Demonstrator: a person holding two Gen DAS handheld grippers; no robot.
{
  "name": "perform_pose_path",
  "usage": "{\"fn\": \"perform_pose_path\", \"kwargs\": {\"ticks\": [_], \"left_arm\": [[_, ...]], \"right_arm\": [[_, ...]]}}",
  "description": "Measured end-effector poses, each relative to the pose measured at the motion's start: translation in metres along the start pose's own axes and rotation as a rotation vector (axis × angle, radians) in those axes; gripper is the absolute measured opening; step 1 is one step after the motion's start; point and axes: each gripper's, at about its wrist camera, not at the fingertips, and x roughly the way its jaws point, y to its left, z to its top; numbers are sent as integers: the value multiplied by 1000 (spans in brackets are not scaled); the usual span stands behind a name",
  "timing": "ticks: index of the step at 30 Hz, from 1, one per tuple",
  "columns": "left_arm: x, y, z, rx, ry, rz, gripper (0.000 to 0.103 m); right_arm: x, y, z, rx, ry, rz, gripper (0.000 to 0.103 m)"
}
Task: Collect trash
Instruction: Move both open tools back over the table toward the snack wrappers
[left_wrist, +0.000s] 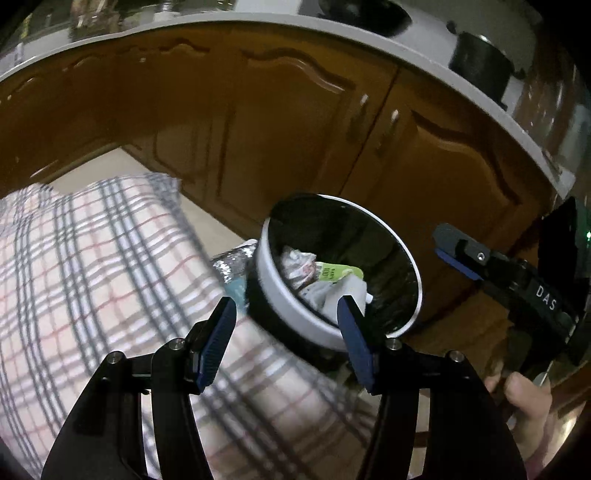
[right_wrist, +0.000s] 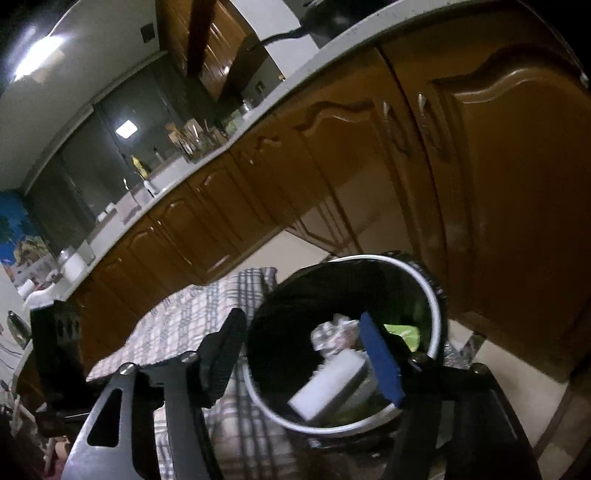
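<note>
Item 1 – my left claw (left_wrist: 286, 321): blue-padded fingers spread wide apart, nothing between them. Hangs above the near rim of the trash bin (left_wrist: 273, 284).

Item 2 – my right claw (right_wrist: 306, 345): fingers also apart, holding nothing; seen from the left cam as a black arm w/ blue pad (left_wrist: 456, 263) just right of the bin.

Item 3 – trash bin: round, white rim, black liner, standing on the floor in front of the wood cabinets (left_wrist: 295, 122), under the counter edge (left_wrist: 424, 51).

Item 4 – trash in bin: crumpled wrapper (left_wrist: 297, 264), green packet (left_wrist: 332, 273), white block (right_wrist: 328, 384) lying on top.

Item 5 – plaid cloth (left_wrist: 92, 266): left of the bin, close beside it.

Item 6 – silvery foil bag (left_wrist: 232, 264): btwn cloth & bin, touching the bin wall as far as I can tell.

Item 7 – black pot (left_wrist: 480, 66): on the counter, near its right end.
</note>
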Motion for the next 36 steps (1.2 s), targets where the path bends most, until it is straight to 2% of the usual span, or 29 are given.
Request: {"fn": "perform_pose_path", "kwargs": {"ticks": [5, 12, 22, 36], "left_arm": [[-28, 26, -24, -55, -31, 34, 57], [-60, 67, -50, -149, -56, 65, 57], [-112, 121, -92, -228, -104, 170, 57], [-172, 186, -146, -355, -144, 291, 57]], "right_arm": [[1, 26, -19, 1, 10, 58, 73], [14, 61, -44, -19, 60, 117, 74], [24, 106, -80, -54, 111, 178, 82], [54, 175, -126, -137, 267, 291, 82]]}}
